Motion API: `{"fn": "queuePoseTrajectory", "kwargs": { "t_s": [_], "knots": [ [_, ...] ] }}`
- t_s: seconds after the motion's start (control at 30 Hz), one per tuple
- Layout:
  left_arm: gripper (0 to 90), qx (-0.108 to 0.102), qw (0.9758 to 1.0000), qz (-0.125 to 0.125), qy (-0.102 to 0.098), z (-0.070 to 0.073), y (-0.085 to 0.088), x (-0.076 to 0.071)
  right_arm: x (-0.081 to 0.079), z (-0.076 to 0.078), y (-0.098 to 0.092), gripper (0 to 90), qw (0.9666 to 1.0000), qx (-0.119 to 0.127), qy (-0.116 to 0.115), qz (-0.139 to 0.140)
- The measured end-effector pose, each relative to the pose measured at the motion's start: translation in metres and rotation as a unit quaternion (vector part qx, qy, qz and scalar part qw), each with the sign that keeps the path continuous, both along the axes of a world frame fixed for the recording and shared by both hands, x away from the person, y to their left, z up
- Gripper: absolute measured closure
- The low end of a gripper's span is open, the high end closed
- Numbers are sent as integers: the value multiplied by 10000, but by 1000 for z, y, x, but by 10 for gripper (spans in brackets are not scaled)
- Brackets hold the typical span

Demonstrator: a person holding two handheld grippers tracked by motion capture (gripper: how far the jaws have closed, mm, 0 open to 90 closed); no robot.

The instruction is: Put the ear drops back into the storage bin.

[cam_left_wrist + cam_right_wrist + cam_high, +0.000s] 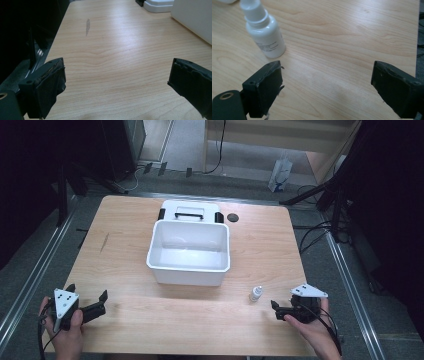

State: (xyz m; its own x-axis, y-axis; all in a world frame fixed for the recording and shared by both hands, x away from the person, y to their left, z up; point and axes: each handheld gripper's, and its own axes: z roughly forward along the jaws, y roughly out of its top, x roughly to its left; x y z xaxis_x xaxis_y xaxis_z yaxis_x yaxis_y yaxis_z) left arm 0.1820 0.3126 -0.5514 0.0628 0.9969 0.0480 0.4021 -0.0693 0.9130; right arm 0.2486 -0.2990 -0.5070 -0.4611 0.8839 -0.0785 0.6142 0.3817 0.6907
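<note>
A small white bottle with a white cap stands upright on the wooden table, just right of the bin's front corner. In the right gripper view the bottle is just beyond my left jaw and outside the gap. My right gripper rests at the table's front right, open, with nothing between its jaws. At the front left, my left gripper is also open over bare wood. An open white bin sits mid-table, its inside bare.
The bin's white lid, with a black handle and clips, lies flat behind the bin. A small black disc lies right of the lid. A grey streak marks the wood on the left. Metal rails, cables and stands surround the table.
</note>
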Motion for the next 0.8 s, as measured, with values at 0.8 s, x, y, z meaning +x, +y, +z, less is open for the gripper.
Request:
{"fn": "queuePoseTrajectory", "kwargs": {
  "t_s": [0.8],
  "knots": [
    [15,72,10000,-14,44,0,-1,1,38,33,55,124,9599,-1917,1569,1313]
  ]
}}
